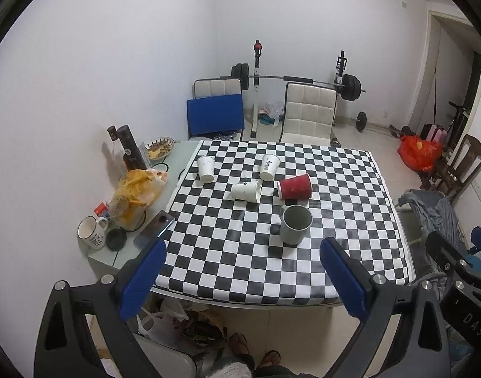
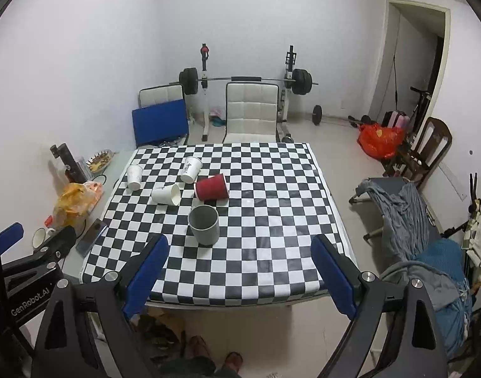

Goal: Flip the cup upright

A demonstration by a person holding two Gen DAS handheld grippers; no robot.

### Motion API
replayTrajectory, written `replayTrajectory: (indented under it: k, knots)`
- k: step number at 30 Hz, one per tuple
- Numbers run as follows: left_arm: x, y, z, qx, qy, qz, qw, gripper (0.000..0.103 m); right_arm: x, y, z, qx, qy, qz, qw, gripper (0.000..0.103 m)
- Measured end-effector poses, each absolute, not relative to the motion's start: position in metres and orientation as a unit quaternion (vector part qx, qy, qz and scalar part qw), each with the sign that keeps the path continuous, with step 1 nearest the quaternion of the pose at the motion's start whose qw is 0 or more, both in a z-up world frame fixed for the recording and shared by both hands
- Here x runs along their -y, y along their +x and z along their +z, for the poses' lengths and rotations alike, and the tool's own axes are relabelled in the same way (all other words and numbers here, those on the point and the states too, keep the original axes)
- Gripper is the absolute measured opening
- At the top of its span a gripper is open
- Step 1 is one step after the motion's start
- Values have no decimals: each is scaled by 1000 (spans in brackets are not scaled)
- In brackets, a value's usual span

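Red ribbed paper cup [image 1: 295,186] lies on its side mid-table on the checkered cloth [image 1: 350,220], just behind the upright grey mug [image 1: 295,224]. Both grippers, left [image 1: 242,278] and right [image 2: 240,272], hover spread wide, empty. Best pinch its wall lightly, avoiding the mug.

Table [image 1: 190,146], checkered cloth [image 1: 335,220], paper cups [image 1: 206,168], grey mug [image 1: 295,224]

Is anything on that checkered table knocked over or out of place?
Yes. The red cup and a white paper cup lie on their sides mid-table, while the grey mug stands upright. Nothing looks spilled.
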State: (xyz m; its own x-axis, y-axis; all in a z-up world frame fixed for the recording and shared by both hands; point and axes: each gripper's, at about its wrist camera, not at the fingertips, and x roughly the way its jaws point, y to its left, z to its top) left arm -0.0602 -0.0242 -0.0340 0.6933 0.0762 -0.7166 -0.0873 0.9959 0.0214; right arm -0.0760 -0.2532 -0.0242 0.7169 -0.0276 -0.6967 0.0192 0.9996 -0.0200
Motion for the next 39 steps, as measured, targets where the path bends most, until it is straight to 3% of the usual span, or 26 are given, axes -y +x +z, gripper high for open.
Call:
replayTrajectory:
  k: [39]
  knots:
    - [29, -71, -16, -376, -10, 56, 925, 100, 256, -74, -16, -375, -9, -10, 927, 94]
